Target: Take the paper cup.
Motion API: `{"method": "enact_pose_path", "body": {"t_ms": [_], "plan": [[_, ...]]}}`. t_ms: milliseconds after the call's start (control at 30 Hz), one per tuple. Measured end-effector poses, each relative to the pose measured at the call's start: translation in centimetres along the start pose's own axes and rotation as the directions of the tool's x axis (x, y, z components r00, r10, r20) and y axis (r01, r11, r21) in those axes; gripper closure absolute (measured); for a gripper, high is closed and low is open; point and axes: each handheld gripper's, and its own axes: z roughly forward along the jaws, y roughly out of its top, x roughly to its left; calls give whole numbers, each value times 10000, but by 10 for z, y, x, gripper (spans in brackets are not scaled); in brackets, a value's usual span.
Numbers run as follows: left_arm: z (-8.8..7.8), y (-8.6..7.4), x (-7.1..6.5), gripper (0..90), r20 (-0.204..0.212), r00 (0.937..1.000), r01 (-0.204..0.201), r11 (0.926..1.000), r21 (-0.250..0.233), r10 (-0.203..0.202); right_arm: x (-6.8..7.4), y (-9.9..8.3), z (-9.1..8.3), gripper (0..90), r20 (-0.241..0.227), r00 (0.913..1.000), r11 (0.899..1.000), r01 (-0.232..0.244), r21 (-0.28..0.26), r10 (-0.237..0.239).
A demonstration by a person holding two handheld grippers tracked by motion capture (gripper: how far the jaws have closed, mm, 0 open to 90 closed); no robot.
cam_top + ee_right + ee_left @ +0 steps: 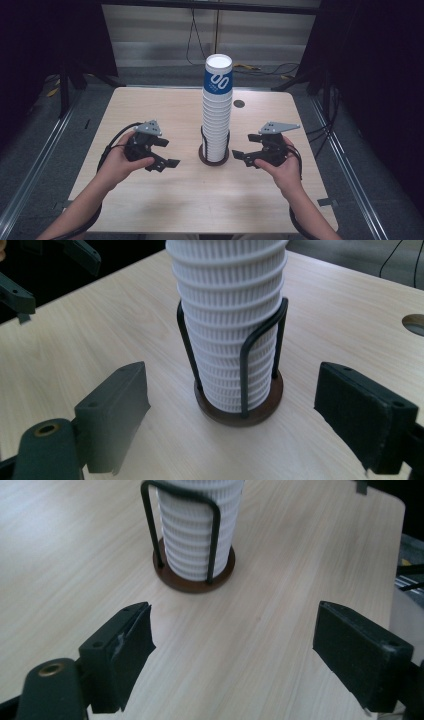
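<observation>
— Two grippers, one either side of cup stack (217, 112); reason for symmetric placement?
— Likely flanking for a two-sided approach. Left gripper (167, 152) and right gripper (243, 156) aimed inward at wire holder (235, 370), well apart from it, above counter (150, 200).
— Jaw state?
— Both spread wide, empty; nothing between pads (132, 640).
— Purpose of holder?
— Keeps nested cups upright at counter centre; round brown base (195, 580) resists tipping.
— Top cup (218, 75) reachable?
— Rim far above gripper level; judged to need raising before any lift
</observation>
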Motion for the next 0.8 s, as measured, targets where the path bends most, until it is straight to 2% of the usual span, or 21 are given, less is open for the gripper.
{"method": "enact_pose_path", "body": {"t_ms": [67,200,333,500,633,667,767,800], "plan": [[-1,10,1,160,-77,9998,-201,9998,-29,201,-1,6,-2,130,32,10000,10000,2,-14,-2],[-3,21,6,160,-26,9998,-189,9998,7,189,-4,13,-6,129,11,9998,9998,-198,-95,198],[-7,34,9,160,-197,9996,-208,9997,-140,205,-4,23,-11,130,43,10000,9997,53,-239,-52],[-13,54,9,160,-365,9989,-303,9992,-259,293,-4,37,-14,129,90,9998,9988,169,-453,-165],[-18,70,9,159,-442,9982,-421,9987,-301,407,-4,46,-14,129,-49,9999,9977,152,-666,-156],[-19,73,9,159,-484,9980,-427,9986,-298,412,-4,50,-13,129,-125,9996,9976,251,-653,-260],[-19,81,8,159,-460,9982,-399,9986,-341,383,-2,56,-12,129,45,9974,9948,721,-725,-720],[-19,84,8,159,-474,9975,-542,9981,-306,527,-2,58,-12,129,15,9978,9952,660,-726,-661]]}}
